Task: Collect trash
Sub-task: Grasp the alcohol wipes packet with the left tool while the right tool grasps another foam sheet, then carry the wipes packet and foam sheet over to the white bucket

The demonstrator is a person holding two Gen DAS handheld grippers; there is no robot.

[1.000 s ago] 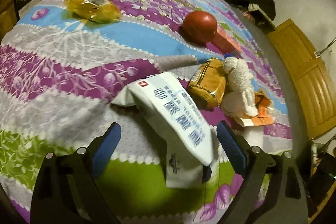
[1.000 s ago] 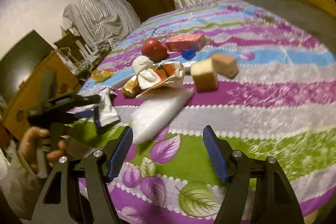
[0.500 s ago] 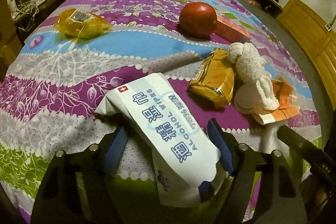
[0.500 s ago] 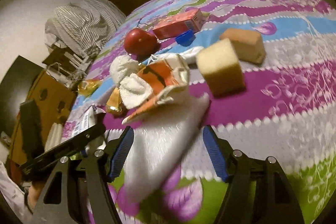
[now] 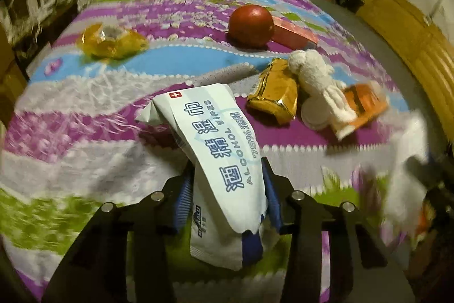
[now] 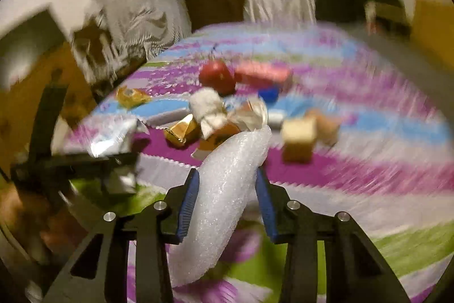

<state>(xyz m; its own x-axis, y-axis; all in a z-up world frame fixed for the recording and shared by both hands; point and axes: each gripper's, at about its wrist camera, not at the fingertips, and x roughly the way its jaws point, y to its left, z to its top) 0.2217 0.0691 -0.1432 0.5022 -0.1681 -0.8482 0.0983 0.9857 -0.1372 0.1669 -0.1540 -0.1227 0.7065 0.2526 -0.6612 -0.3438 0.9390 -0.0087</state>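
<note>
Left gripper [image 5: 227,198] clamped on alcohol wipes pack [image 5: 218,149], pack's far end lying on the bed; right gripper [image 6: 227,200] closed around white foam sheet [image 6: 224,183], grip looks loose; risk: limp foam slides out on lift, or the wipes pack folds and drags the gold snack wrapper [image 5: 275,101] beside it; both views motion-blurred; surface is a striped floral bedspread [image 5: 85,115], soft, uneven; red apple [image 5: 251,26], orange carton [image 5: 363,104], crumpled tissue [image 5: 317,75] left; dim cluttered bedroom.
</note>
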